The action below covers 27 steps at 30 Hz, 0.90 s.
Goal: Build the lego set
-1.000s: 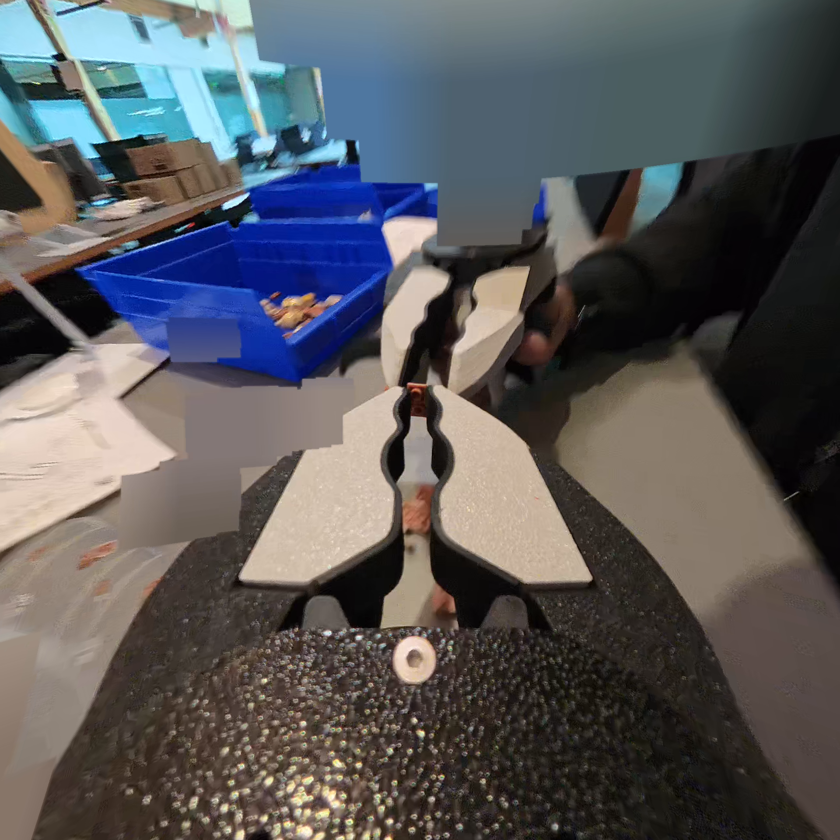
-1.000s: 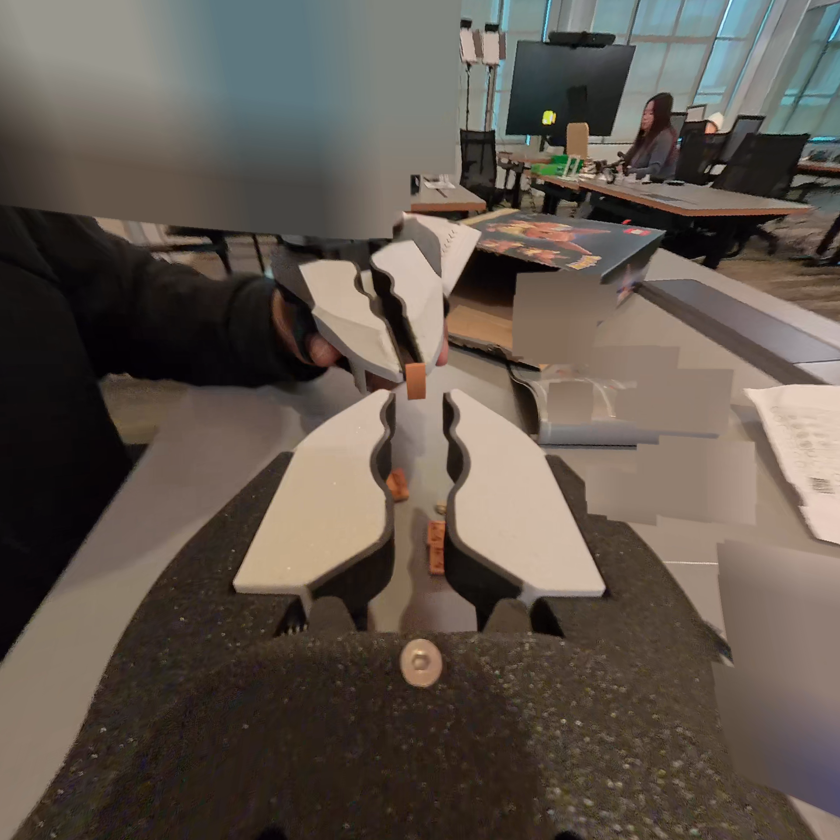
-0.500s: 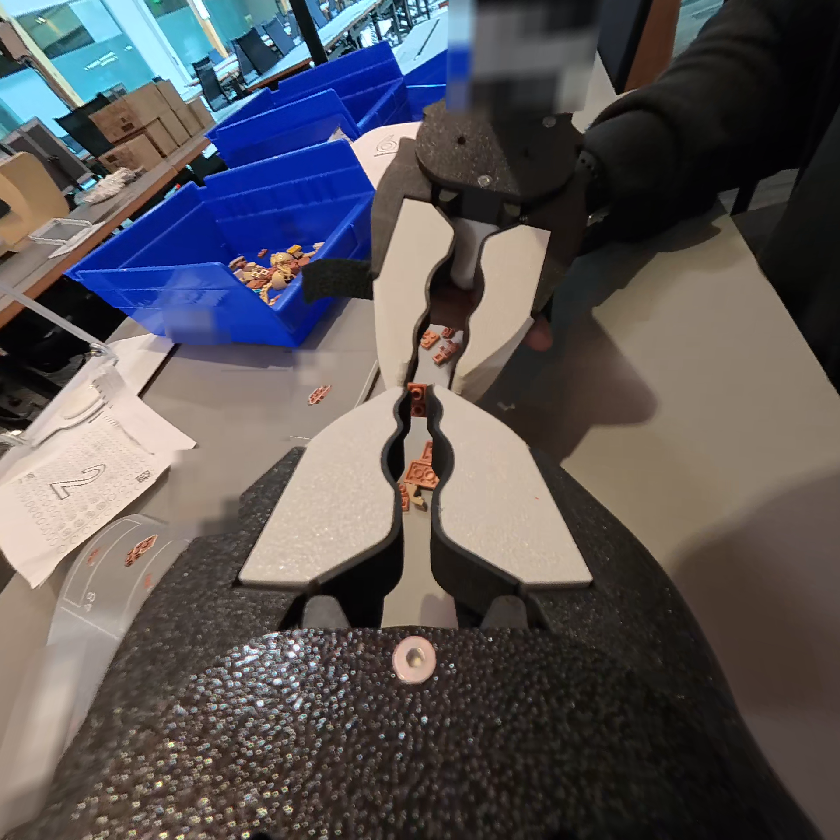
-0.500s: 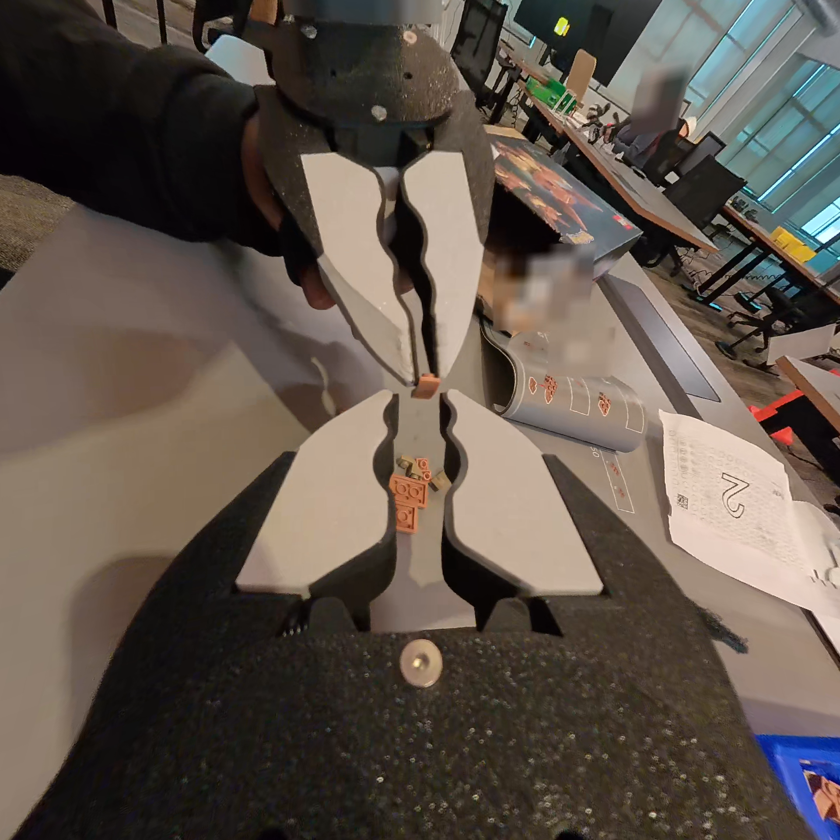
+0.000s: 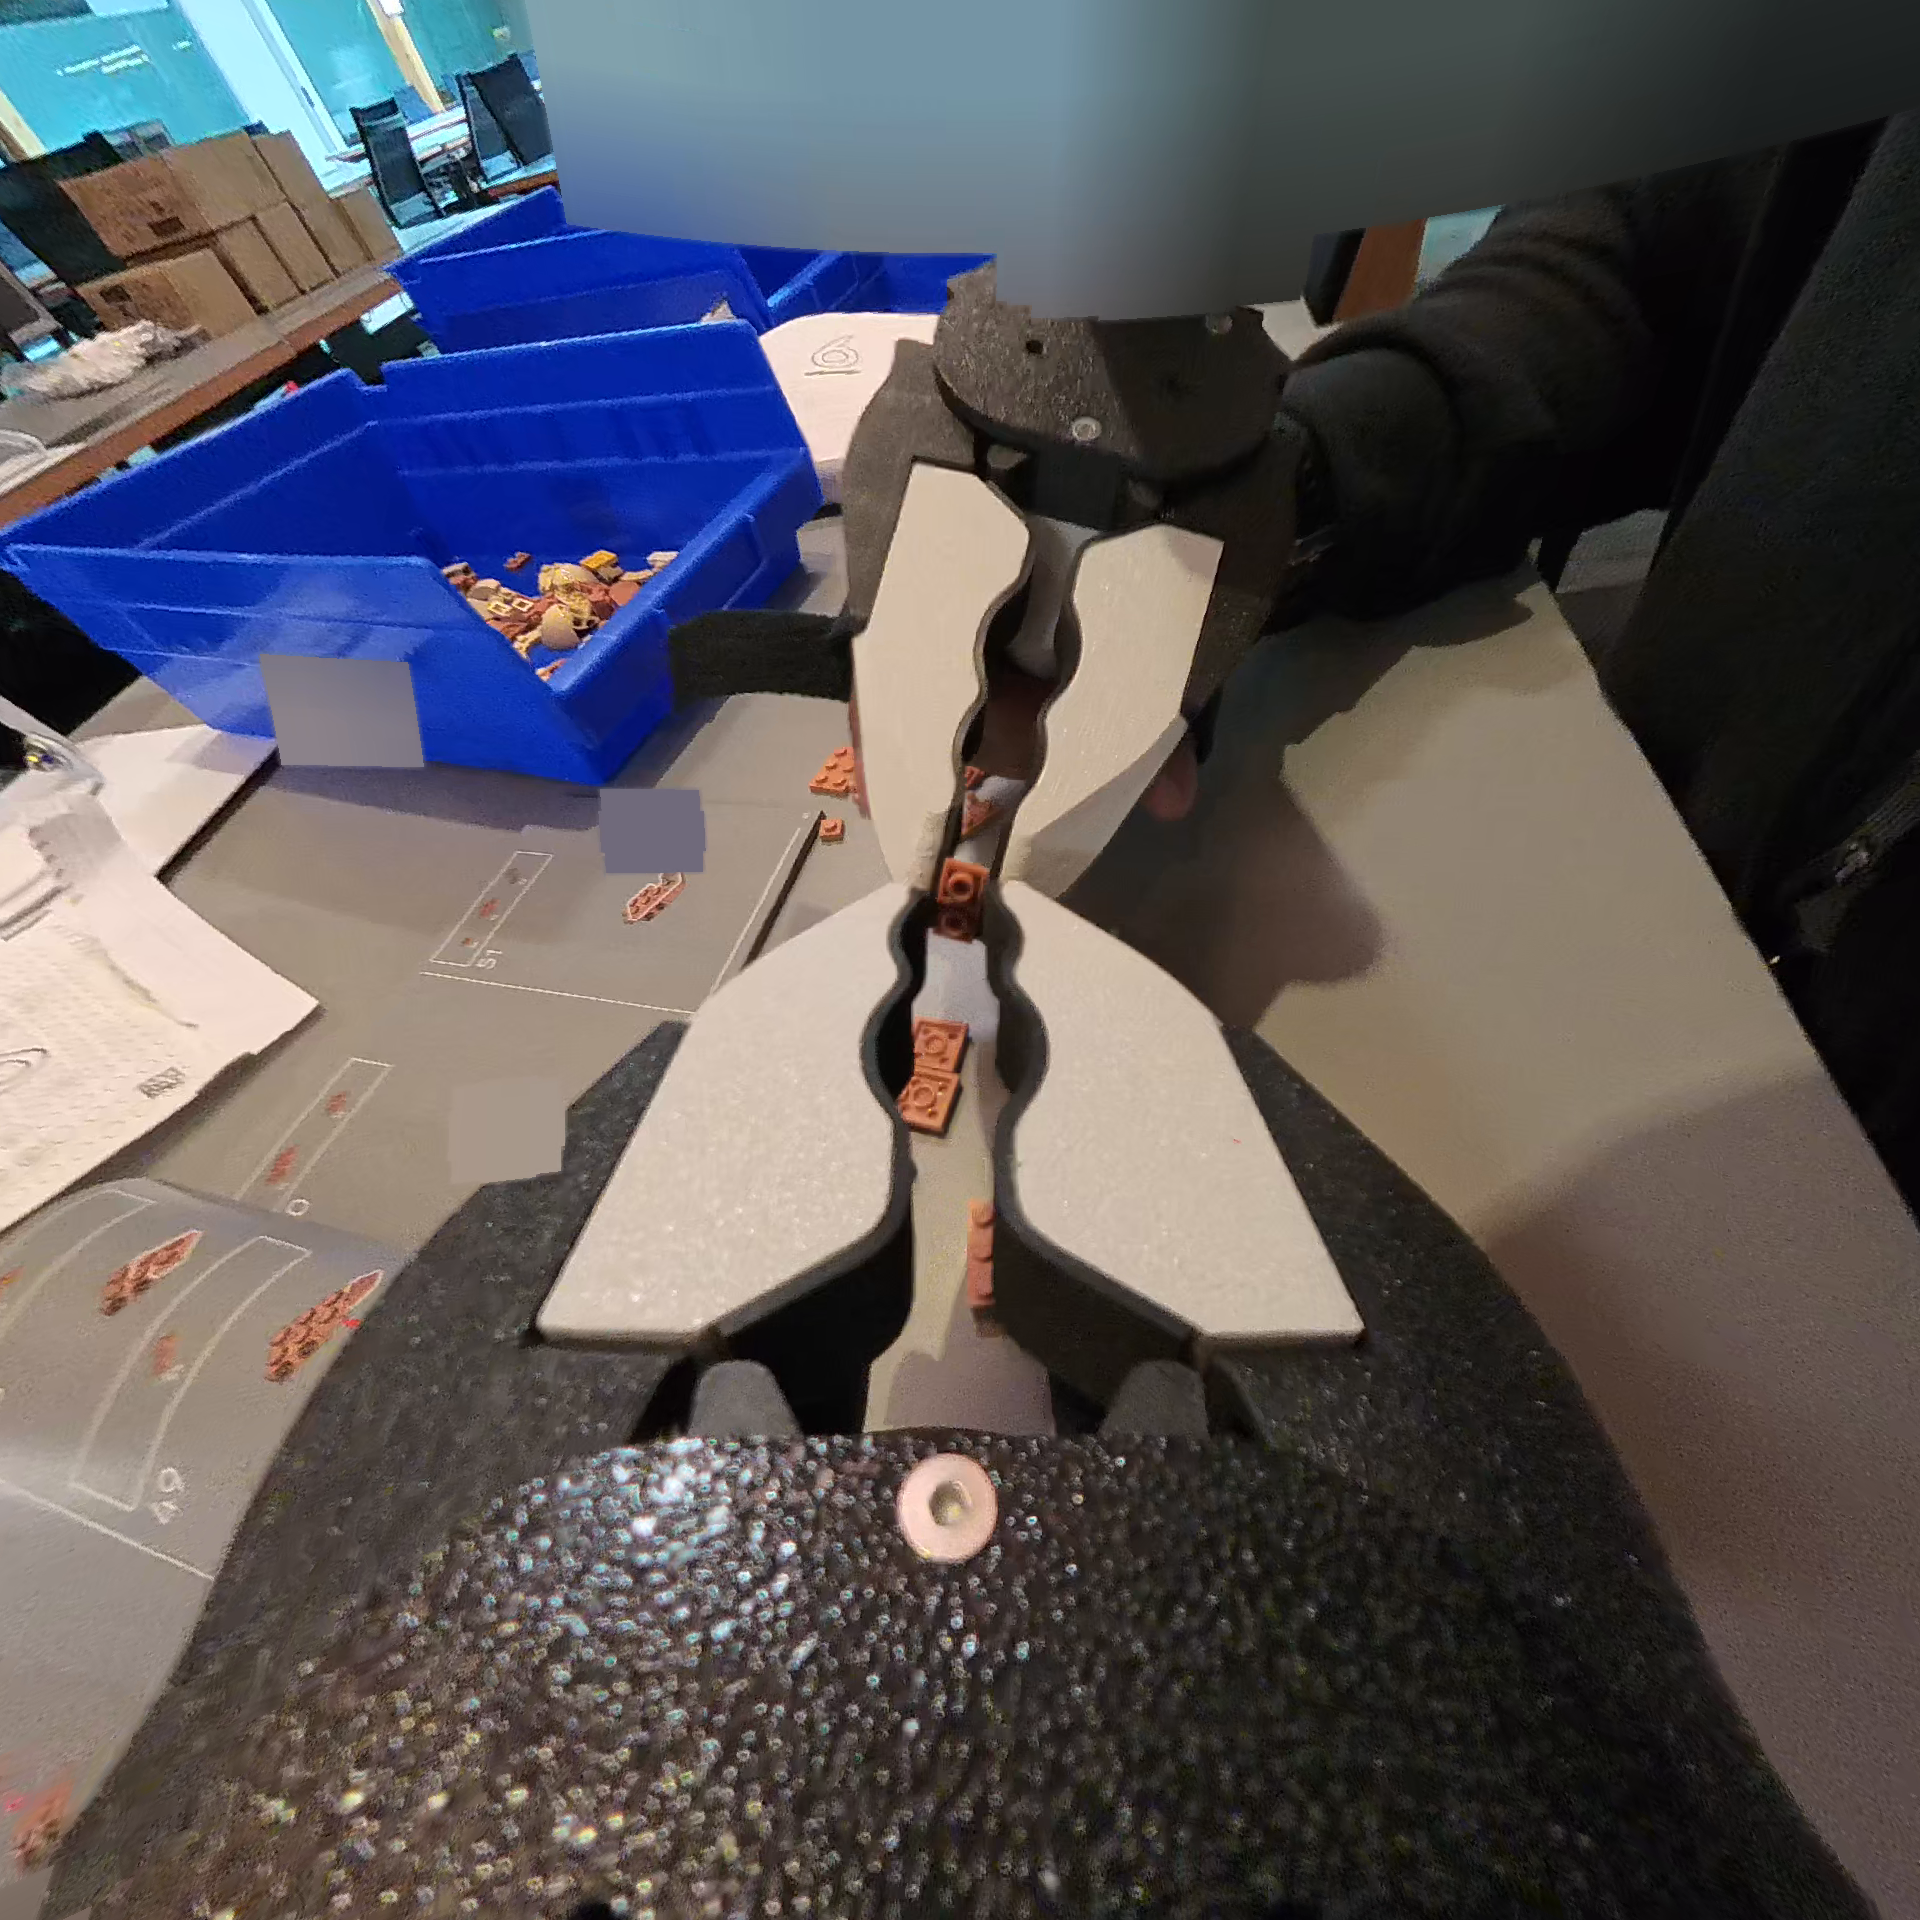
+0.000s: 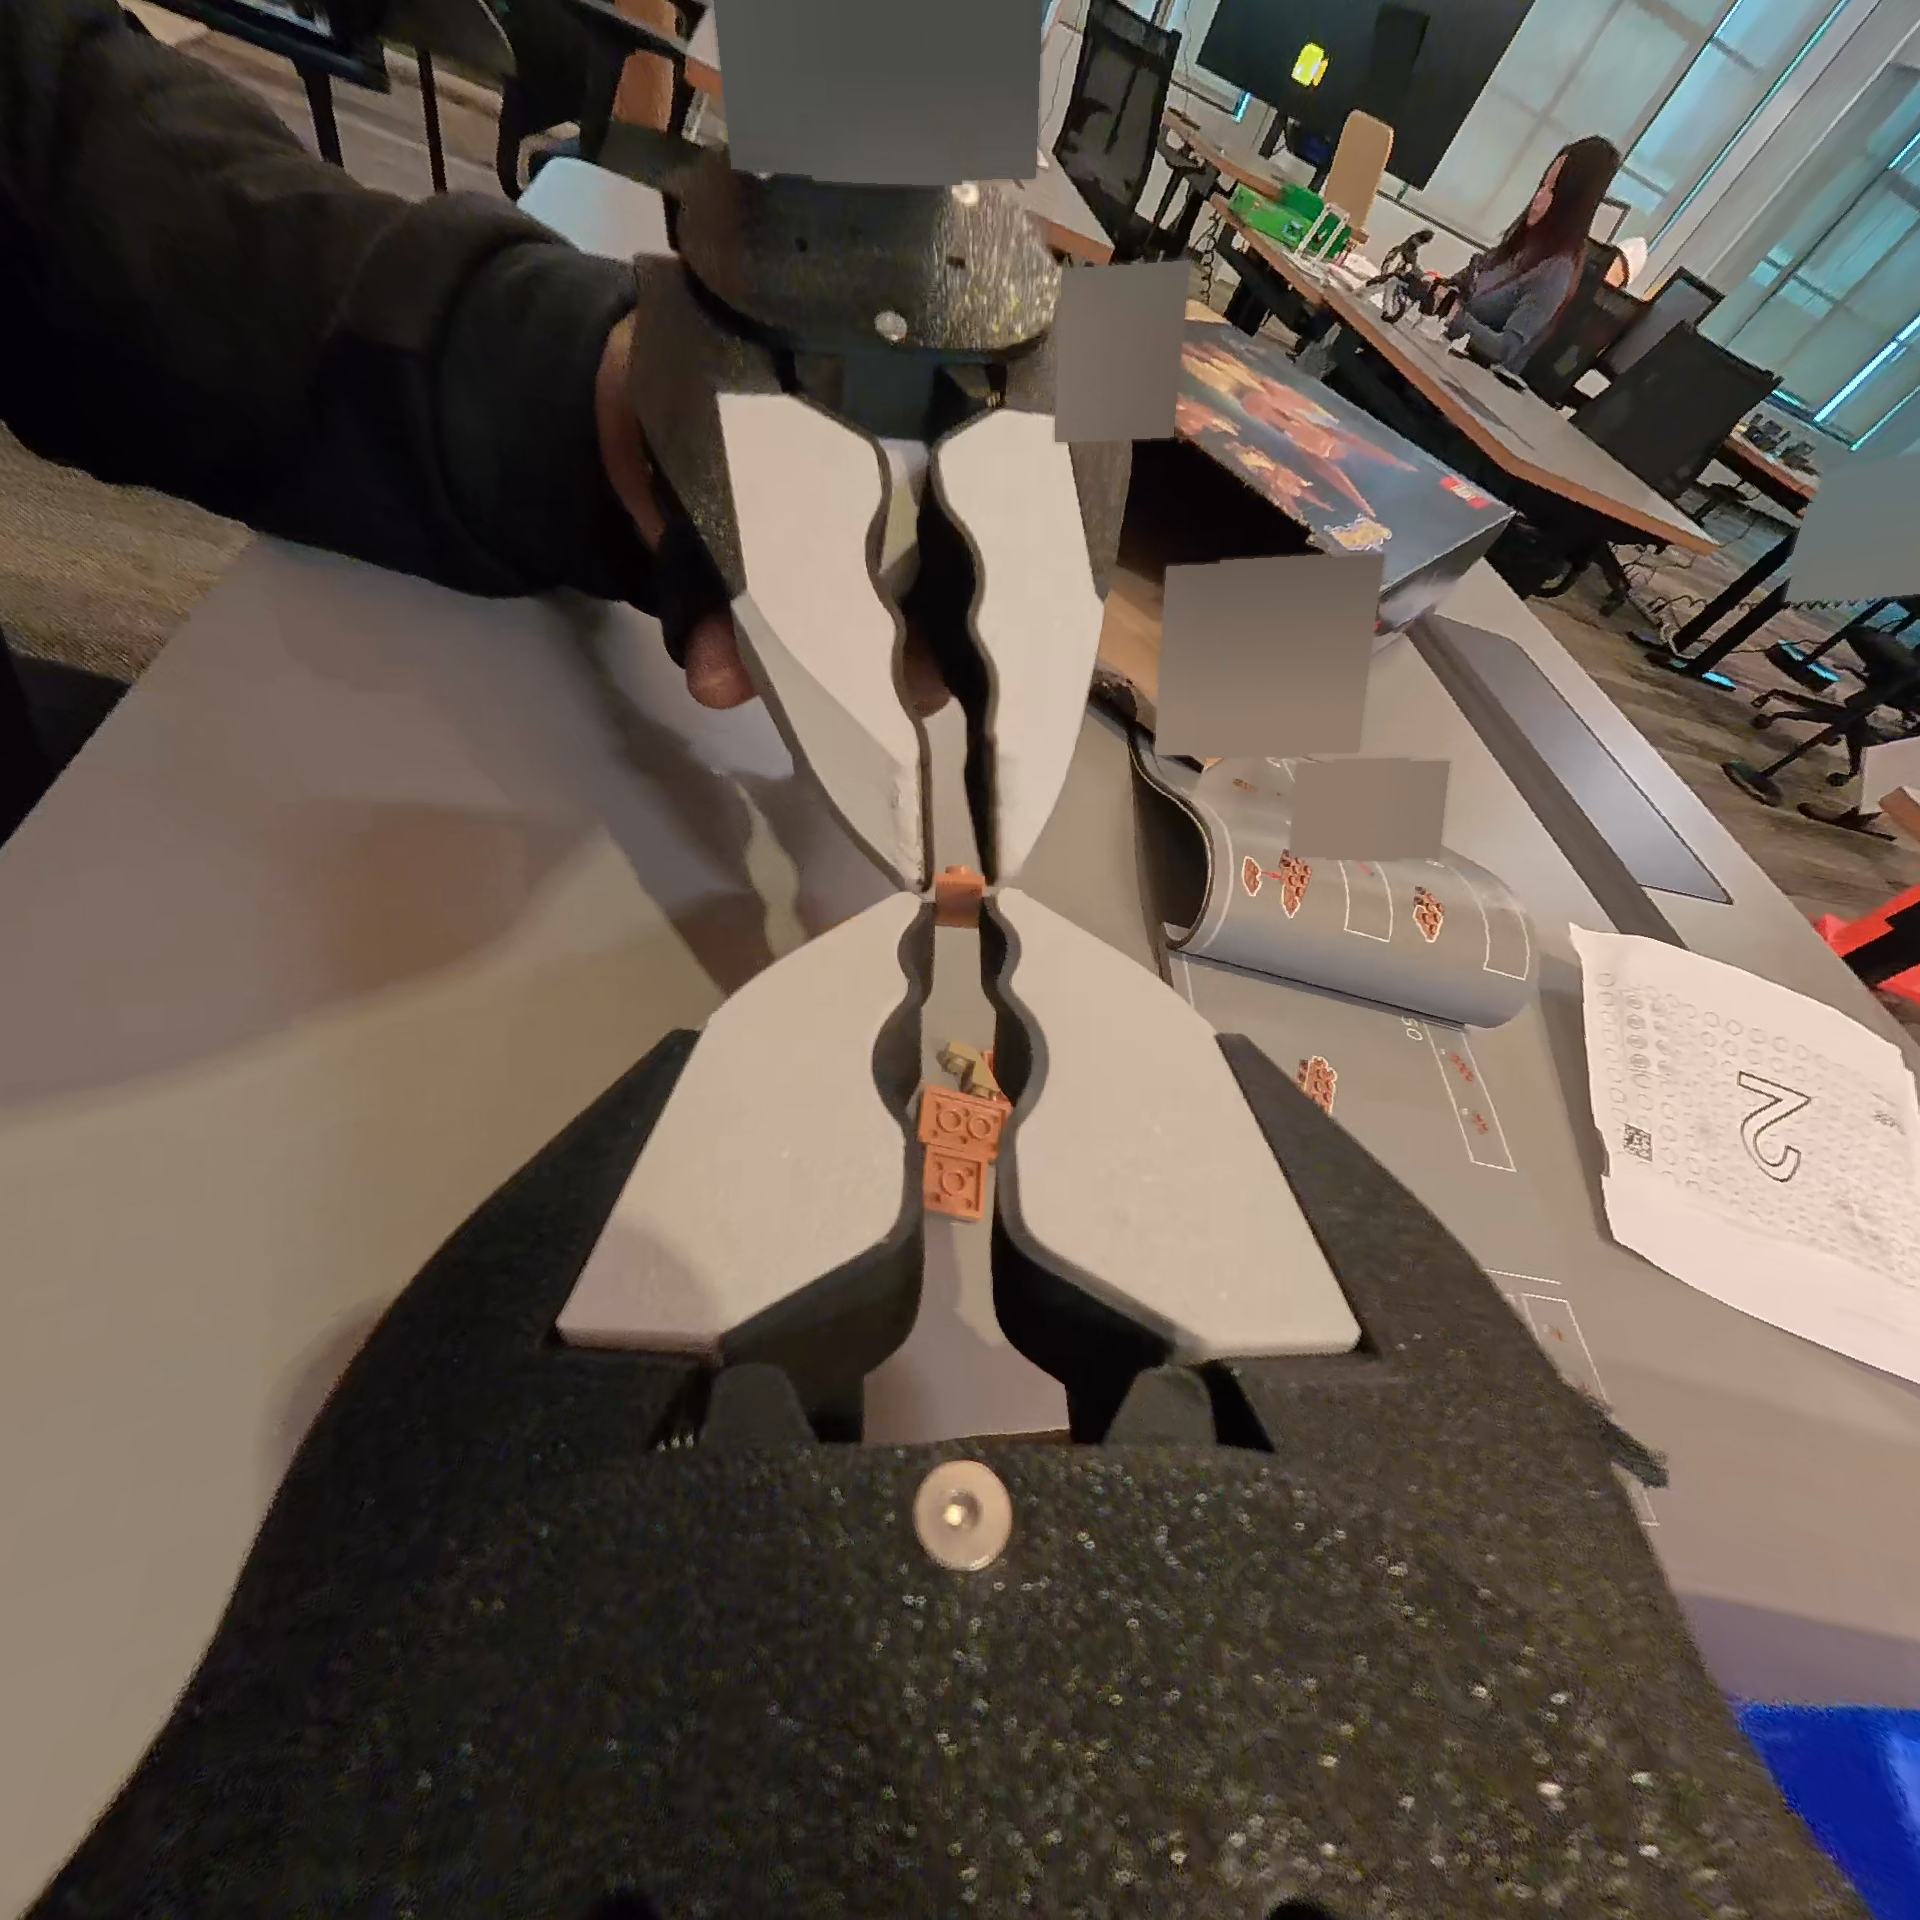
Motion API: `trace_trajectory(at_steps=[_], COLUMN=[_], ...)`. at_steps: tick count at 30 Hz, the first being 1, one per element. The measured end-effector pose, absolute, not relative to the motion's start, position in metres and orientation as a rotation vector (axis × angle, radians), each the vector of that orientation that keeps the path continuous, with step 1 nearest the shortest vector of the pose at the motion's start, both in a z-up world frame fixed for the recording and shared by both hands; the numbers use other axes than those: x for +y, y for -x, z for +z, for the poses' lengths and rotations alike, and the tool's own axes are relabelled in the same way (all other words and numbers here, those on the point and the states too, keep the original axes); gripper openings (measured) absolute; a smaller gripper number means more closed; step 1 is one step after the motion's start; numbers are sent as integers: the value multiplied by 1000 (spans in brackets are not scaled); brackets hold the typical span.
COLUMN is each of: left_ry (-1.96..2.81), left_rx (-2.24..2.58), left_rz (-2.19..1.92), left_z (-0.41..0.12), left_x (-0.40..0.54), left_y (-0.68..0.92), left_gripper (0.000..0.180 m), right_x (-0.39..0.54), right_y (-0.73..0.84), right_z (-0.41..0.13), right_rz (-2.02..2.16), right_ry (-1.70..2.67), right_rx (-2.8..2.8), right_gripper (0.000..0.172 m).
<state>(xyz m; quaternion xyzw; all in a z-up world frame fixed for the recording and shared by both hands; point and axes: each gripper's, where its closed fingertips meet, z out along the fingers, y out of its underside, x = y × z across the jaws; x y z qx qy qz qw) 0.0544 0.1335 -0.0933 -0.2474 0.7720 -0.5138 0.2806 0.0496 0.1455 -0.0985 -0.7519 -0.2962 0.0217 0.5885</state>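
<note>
My two grippers meet tip to tip above the grey table [image 5: 1455, 987]. A small brown brick [image 5: 961, 888] sits between both pairs of tips. In the right wrist view, my right gripper [image 6: 958, 925] is shut on this brick [image 6: 958, 896], with both pads against its sides. My left gripper [image 5: 956, 920] stands around the brick's other end with a thin gap beside it, so it counts as open. It comes in from above in the right wrist view [image 6: 956, 878]. The right gripper comes in from above in the left wrist view [image 5: 961, 862].
Loose brown bricks [image 5: 935, 1075] lie on the table under the grippers. A blue bin [image 5: 416, 582] holding more pieces stands at the left. A curled instruction booklet [image 6: 1371, 935], a printed paper sheet [image 6: 1745, 1122] and an open box [image 6: 1299, 436] are also here. A person's sleeves hold both grippers. My left and right fingertips are right by each other.
My right gripper's fingers have closed onto the brown brick that the left gripper was holding. The left gripper's fingers have spread a little. Both grippers stayed tip to tip.
</note>
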Motion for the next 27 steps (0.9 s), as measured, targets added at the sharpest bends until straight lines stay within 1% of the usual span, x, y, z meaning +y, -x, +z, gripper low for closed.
trace_trajectory(at_steps=[4,7,10,13,20,23,27], left_ry=[725,810,898,926,904,885,962], left_rx=[2041,2127,2363,2479,2549,2566,2551], left_rz=[-1462,-1436,-1235,-1041,-946,-989,-1074], left_z=[-89,-102,-136,-159,-178,-180,-178], left_x=[140,149,163,174,167,159,155], left_y=[-55,-52,-39,-31,-30,-29,-32], left_gripper=[18,28,32,37,34,18,17], right_x=[144,144,143,143,144,144,143], right_y=[-52,-56,-58,-59,-56,-55,-55], right_z=[-93,-92,-92,-93,-100,-102,-101], right_rz=[118,149,165,176,196,209,249], right_ry=[1739,1744,1750,1762,1790,1796,1800], right_rx=[-635,-603,-584,-575,-588,-584,-562], right_gripper=[8,8,8,8,8,8,8])
